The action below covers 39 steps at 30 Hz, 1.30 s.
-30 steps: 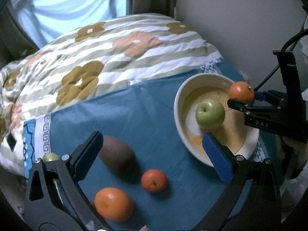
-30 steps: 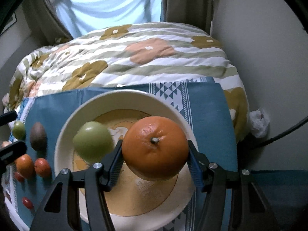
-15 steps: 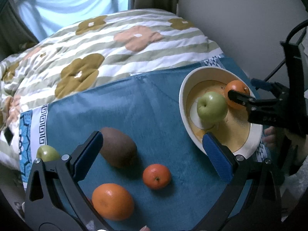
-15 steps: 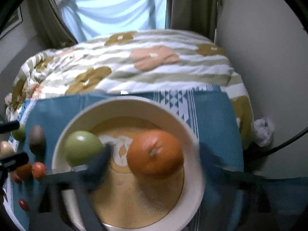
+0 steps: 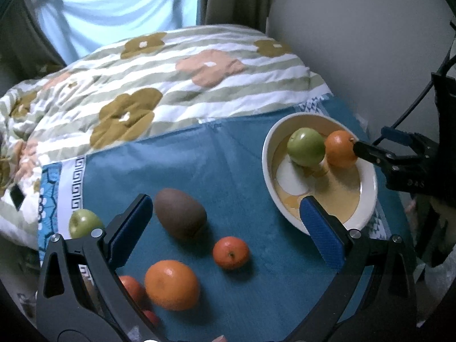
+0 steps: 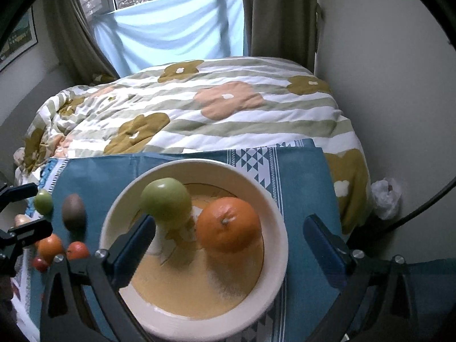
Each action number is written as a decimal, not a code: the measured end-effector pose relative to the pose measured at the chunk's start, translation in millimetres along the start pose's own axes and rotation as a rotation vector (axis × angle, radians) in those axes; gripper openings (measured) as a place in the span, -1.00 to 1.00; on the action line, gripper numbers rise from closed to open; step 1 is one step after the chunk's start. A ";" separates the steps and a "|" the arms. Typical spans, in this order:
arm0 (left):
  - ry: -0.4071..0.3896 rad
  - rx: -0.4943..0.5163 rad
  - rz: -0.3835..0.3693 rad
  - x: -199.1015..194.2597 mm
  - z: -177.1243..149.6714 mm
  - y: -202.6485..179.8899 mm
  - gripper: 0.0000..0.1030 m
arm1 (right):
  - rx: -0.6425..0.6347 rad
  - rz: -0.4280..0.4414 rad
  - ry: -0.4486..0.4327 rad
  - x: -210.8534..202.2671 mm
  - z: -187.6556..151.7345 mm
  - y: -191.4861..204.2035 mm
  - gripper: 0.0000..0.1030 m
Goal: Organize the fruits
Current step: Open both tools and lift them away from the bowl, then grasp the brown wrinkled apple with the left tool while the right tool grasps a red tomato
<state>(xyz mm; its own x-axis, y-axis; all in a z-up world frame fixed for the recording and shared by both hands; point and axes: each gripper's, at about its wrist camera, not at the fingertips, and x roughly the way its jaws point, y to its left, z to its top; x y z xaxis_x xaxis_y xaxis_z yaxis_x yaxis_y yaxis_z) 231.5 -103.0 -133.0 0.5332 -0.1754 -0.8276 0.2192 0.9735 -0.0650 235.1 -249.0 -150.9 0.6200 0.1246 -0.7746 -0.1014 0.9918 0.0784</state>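
A cream bowl (image 6: 199, 165) (image 5: 370, 188) holds a green apple (image 6: 166, 199) (image 5: 306, 146) and an orange (image 6: 229, 225) (image 5: 339, 149) side by side. My right gripper (image 6: 229, 222) (image 5: 370, 139) hovers over the bowl, open wide, its pads clear of the orange. My left gripper (image 5: 225, 202) (image 6: 27, 211) is open above the blue cloth (image 5: 199, 165) and holds nothing. Below it on the cloth lie a brown kiwi (image 5: 179, 213), a small mandarin (image 5: 230, 252), a larger orange (image 5: 171, 285) and a reddish fruit (image 5: 129, 287). A second green apple (image 5: 84, 223) sits at the cloth's left border.
The cloth lies on a bed with a striped flower-print quilt (image 5: 171, 79) behind it. A grey wall (image 6: 384, 85) rises close on the right, with a crumpled white bag (image 6: 386, 196) at its foot. Curtains and a window (image 6: 171, 28) stand at the back.
My right gripper has opened and let go of the orange, which now rests in the bowl beside the green apple. The gripper has lifted back a little.
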 end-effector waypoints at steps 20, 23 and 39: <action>-0.165 -0.128 0.122 -146.6 -70.4 1.1 1.00 | -0.072 0.069 -0.057 -130.9 -27.9 42.6 1.00; -0.172 -0.162 0.160 -165.4 -86.9 7.1 1.00 | -0.103 0.090 -0.044 -139.6 -37.9 58.7 1.00; -0.144 -0.242 0.244 -197.1 -145.7 95.0 1.00 | -0.158 0.167 0.000 -121.4 -64.8 151.3 1.00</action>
<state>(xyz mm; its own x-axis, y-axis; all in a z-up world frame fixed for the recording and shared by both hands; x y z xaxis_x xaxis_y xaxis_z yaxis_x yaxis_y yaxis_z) 28.1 45.4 -57.3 0.6592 0.0640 -0.7493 -0.1185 0.9928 -0.0194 94.1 -116.0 -85.7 0.5842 0.2862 -0.7595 -0.3231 0.9404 0.1059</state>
